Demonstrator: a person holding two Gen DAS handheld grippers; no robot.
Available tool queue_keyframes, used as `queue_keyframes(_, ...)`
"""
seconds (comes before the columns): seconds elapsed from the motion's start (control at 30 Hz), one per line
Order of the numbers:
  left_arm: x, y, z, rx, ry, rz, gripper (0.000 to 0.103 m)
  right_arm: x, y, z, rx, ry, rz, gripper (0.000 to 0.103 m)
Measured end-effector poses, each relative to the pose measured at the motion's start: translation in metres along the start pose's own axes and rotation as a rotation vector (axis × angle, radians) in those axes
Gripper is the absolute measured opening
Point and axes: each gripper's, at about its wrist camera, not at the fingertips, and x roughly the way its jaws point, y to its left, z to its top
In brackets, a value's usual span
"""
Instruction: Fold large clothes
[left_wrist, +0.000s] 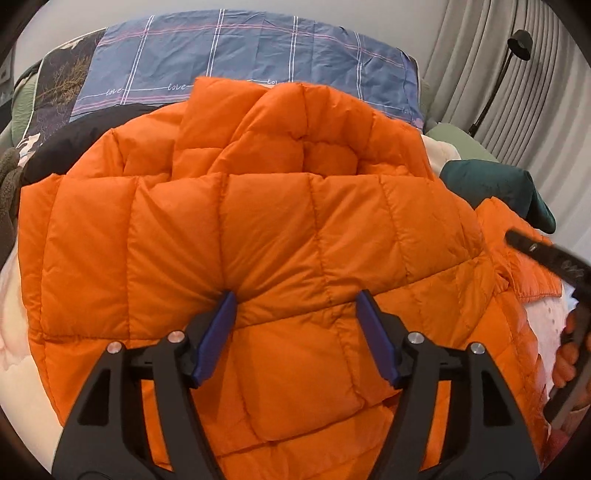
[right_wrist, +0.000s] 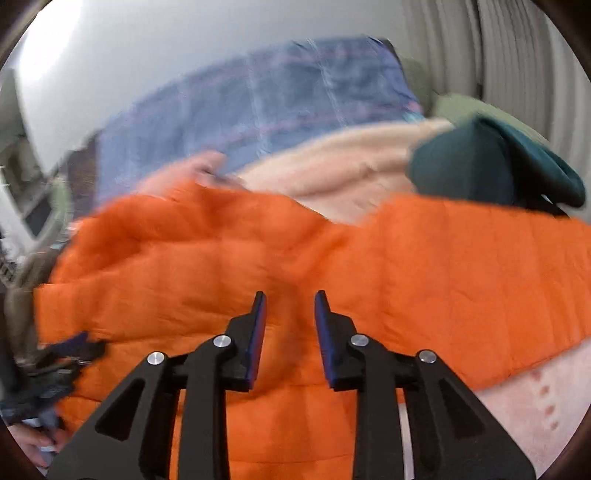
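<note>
the orange puffer jacket (left_wrist: 266, 236) lies spread just beneath and ahead of the left hand-held gripper (left_wrist: 295, 306), whose jaws stand wide and empty. the right hand-held gripper (right_wrist: 290, 306) hovers over it, narrow, gripping nothing.

The orange jacket (left_wrist: 258, 229) is made of quilted, puffy cloth with a smooth, faintly shiny face and stitched seams. The left tool (left_wrist: 295, 299) and the right tool (right_wrist: 290, 299) are built of matt black plastic, fitted with bright metal pins and dull blue pads. Thin woven cloth with creases is seen on the blue checked pillow (left_wrist: 240, 55), fleecy pile on the pale pink blanket (right_wrist: 343, 166).
</note>
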Motion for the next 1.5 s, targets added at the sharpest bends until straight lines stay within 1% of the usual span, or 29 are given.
queue_keyframes(0.03, -0.003, 0.001, 0.000, -0.007, -0.004, -0.007, 0.068, -0.001, 0.012, 0.000, -0.036, -0.001, 0.086, 0.027)
queue_keyframes(0.07, -0.005, 0.004, 0.000, -0.017, -0.010, -0.014, 0.068, 0.003, 0.022, 0.000, -0.069, 0.012, 0.140, 0.027)
queue_keyframes(0.1, -0.010, 0.007, 0.000, -0.031, -0.017, -0.024, 0.068, 0.007, 0.028, -0.003, -0.093, 0.027, 0.159, 0.027)
queue_keyframes(0.13, -0.017, 0.012, 0.000, -0.051, -0.031, -0.042, 0.068, 0.014, 0.033, -0.008, -0.120, 0.047, 0.157, 0.027)
queue_keyframes(0.17, -0.022, 0.017, 0.001, -0.061, -0.045, -0.043, 0.068, 0.028, 0.037, -0.016, -0.144, 0.077, 0.114, 0.027)
queue_keyframes(0.2, -0.027, 0.023, 0.001, -0.067, -0.060, -0.024, 0.068, 0.043, 0.037, -0.020, -0.148, 0.102, 0.068, 0.027)
queue_keyframes(0.23, -0.031, 0.033, 0.001, -0.069, -0.075, 0.028, 0.068, 0.058, 0.032, -0.028, -0.141, 0.131, 0.032, 0.027)
queue_keyframes(0.27, -0.032, 0.045, 0.001, -0.079, -0.074, 0.091, 0.066, 0.075, 0.024, -0.038, -0.113, 0.152, 0.042, 0.027)
queue_keyframes(0.3, -0.032, 0.062, 0.000, -0.108, -0.068, 0.143, 0.055, 0.081, 0.019, -0.042, -0.094, 0.154, 0.059, 0.027)
queue_keyframes(0.37, -0.028, 0.101, -0.003, -0.197, -0.049, 0.200, 0.052, 0.078, 0.018, -0.041, -0.087, 0.145, 0.064, 0.027)
queue_keyframes(0.4, -0.024, 0.119, -0.006, -0.248, -0.033, 0.210, 0.052, 0.076, 0.021, -0.041, -0.106, 0.134, 0.054, 0.028)
queue_keyframes(0.5, -0.024, 0.148, -0.011, -0.376, -0.032, 0.169, 0.052, 0.079, 0.028, -0.045, -0.137, 0.126, 0.029, 0.028)
queue_keyframes(0.6, -0.037, 0.153, -0.008, -0.406, -0.060, 0.174, 0.051, 0.078, 0.028, -0.047, -0.135, 0.121, 0.030, 0.028)
queue_keyframes(0.67, -0.051, 0.153, -0.004, -0.418, -0.095, 0.167, 0.051, 0.078, 0.021, -0.048, -0.123, 0.121, 0.043, 0.028)
queue_keyframes(0.73, -0.065, 0.148, 0.003, -0.441, -0.136, 0.128, 0.051, 0.075, 0.018, -0.049, -0.116, 0.120, 0.051, 0.028)
queue_keyframes(0.8, -0.073, 0.133, 0.010, -0.416, -0.158, 0.076, 0.051, 0.076, 0.021, -0.048, -0.119, 0.119, 0.053, 0.029)
queue_keyframes(0.87, -0.073, 0.098, 0.020, -0.330, -0.168, 0.012, 0.051, 0.075, 0.022, -0.050, -0.124, 0.118, 0.050, 0.030)
queue_keyframes(0.9, -0.071, 0.077, 0.024, -0.278, -0.163, -0.035, 0.051, 0.075, 0.021, -0.050, -0.125, 0.118, 0.051, 0.031)
queue_keyframes(0.93, -0.068, 0.067, 0.025, -0.253, -0.156, -0.065, 0.051, 0.075, 0.020, -0.050, -0.124, 0.117, 0.053, 0.031)
queue_keyframes(0.97, -0.061, 0.044, 0.025, -0.206, -0.140, -0.115, 0.051, 0.075, 0.020, -0.050, -0.122, 0.117, 0.055, 0.031)
queue_keyframes(1.03, -0.044, 0.013, 0.024, -0.129, -0.110, -0.153, 0.051, 0.075, 0.019, -0.050, -0.117, 0.117, 0.062, 0.032)
queue_keyframes(1.1, -0.012, -0.013, 0.017, -0.041, -0.044, -0.124, 0.052, 0.074, 0.017, -0.050, -0.109, 0.116, 0.073, 0.032)
queue_keyframes(1.13, 0.003, -0.019, 0.011, -0.007, -0.014, -0.084, 0.052, 0.074, 0.016, -0.050, -0.104, 0.116, 0.079, 0.032)
queue_keyframes(1.17, 0.019, -0.020, 0.002, 0.030, 0.001, -0.041, 0.052, 0.074, 0.015, -0.050, -0.100, 0.116, 0.084, 0.032)
queue_keyframes(1.2, 0.025, -0.019, -0.002, 0.040, -0.002, -0.037, 0.052, 0.074, 0.014, -0.050, -0.096, 0.117, 0.090, 0.033)
queue_keyframes(1.27, 0.024, -0.011, -0.004, 0.015, -0.011, -0.064, 0.053, 0.074, 0.013, -0.049, -0.096, 0.118, 0.093, 0.033)
queue_keyframes(1.33, 0.020, -0.005, -0.006, 0.024, -0.018, -0.044, 0.054, 0.074, 0.014, -0.049, -0.103, 0.119, 0.092, 0.033)
queue_keyframes(1.4, 0.018, -0.001, -0.012, 0.015, -0.026, -0.051, 0.054, 0.074, 0.015, -0.049, -0.108, 0.120, 0.093, 0.033)
queue_keyframes(1.5, 0.014, -0.005, -0.017, 0.025, -0.027, -0.034, 0.054, 0.073, 0.014, -0.049, -0.103, 0.121, 0.098, 0.033)
